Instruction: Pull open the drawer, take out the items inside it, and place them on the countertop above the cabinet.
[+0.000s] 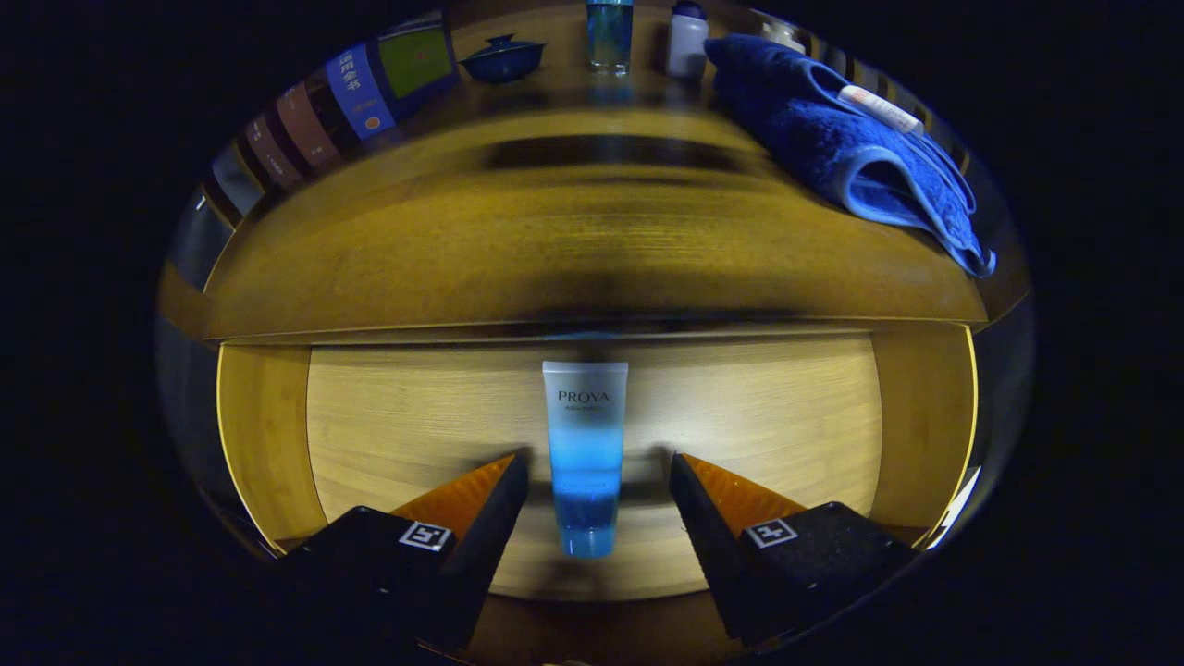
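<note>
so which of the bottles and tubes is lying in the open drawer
The blue-and-white tube, flat between the open gripper's fingers; the others sit up on the countertop.

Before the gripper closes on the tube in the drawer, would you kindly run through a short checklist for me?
1. Drawer pulled open: ok.
2. Tube lying between the fingers of the gripper: ok.
3. Gripper open, gaps either side of the tube: ok.
4. Tube centred between the fingers: ok, roughly.
5. Height of the fingers above the drawer floor: cannot tell.
6. Bare countertop for the tube, left of the blue towel: ok.
</note>
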`<state>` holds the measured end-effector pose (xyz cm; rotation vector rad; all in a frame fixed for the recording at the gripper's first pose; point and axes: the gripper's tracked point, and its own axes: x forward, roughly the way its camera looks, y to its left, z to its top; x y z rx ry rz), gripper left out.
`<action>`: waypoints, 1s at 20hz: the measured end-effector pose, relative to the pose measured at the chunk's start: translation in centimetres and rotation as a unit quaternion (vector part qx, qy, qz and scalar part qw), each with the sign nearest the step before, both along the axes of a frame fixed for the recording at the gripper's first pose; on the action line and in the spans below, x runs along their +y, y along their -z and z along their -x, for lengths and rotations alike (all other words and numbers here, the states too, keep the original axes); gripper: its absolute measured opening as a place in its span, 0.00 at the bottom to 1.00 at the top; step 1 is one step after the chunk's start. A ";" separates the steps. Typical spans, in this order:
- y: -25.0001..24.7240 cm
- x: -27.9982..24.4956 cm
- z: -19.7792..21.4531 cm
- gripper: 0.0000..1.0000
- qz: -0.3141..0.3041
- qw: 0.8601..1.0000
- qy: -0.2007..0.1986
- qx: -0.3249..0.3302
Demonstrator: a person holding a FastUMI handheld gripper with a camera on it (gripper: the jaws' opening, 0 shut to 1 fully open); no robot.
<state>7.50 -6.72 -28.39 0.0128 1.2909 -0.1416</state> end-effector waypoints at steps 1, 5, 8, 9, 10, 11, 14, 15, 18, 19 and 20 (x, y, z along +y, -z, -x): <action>0.3 0.0 -0.1 0.83 -0.001 1.000 0.002 0.002; 1.0 0.4 0.0 0.59 -0.013 1.000 0.002 0.018; 1.2 0.4 0.0 0.48 -0.002 1.000 -0.014 0.020; 1.3 0.5 -0.1 0.48 -0.001 1.000 -0.016 0.020; 1.2 0.4 -0.1 0.48 -0.004 1.000 -0.015 0.019; 1.2 0.5 -0.1 0.48 -0.008 1.000 -0.011 0.017; 0.6 0.6 -0.4 0.48 -0.020 1.000 -0.009 0.002; 0.1 0.5 -0.6 0.48 -0.020 1.000 -0.010 -0.009; -1.7 0.7 0.1 0.48 -0.023 0.999 -0.016 -0.028; -2.3 0.7 0.2 0.47 -0.025 0.999 -0.015 -0.033; -2.9 0.6 0.3 0.47 -0.027 0.999 -0.015 -0.040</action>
